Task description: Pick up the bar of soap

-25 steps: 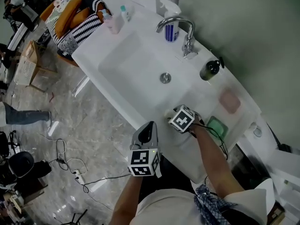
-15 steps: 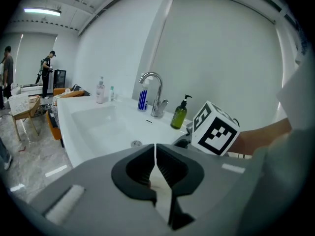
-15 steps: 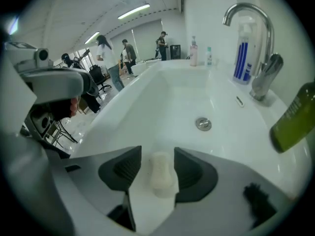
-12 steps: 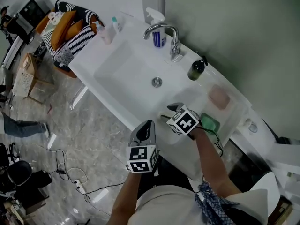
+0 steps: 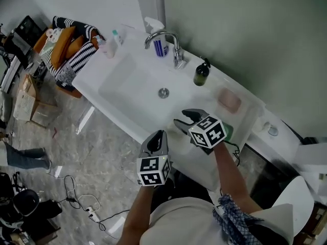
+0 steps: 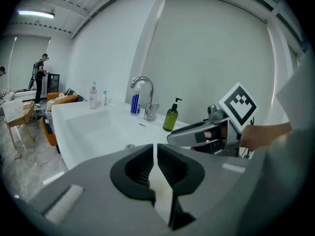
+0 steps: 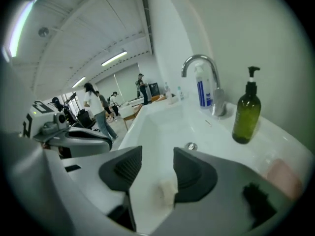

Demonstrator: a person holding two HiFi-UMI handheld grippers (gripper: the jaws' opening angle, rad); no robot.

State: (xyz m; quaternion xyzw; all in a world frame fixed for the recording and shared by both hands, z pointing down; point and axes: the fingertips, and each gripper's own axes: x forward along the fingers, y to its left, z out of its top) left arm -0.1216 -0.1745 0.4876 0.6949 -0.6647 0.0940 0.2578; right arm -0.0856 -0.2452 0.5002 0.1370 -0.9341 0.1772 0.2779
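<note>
A pink bar of soap (image 5: 229,100) lies on the white counter to the right of the basin (image 5: 127,83); it also shows at the lower right of the right gripper view (image 7: 283,175). My right gripper (image 5: 185,119) hangs over the basin's front right corner, short of the soap and to its left. Its jaws are open with nothing between them (image 7: 157,166). My left gripper (image 5: 159,135) sits at the sink's front edge, jaws shut and empty (image 6: 156,154).
A chrome faucet (image 5: 168,41), a blue spray bottle (image 5: 158,46) and a green pump bottle (image 5: 201,74) stand along the back of the sink. A green pad (image 5: 228,130) lies beside the right gripper's cube. A basket of cloths (image 5: 66,42) stands far left.
The head view has swung, so the sink sits further left. My right gripper has risen, its jaws now show, and it is nearer the soap. The left gripper has hardly moved.
</note>
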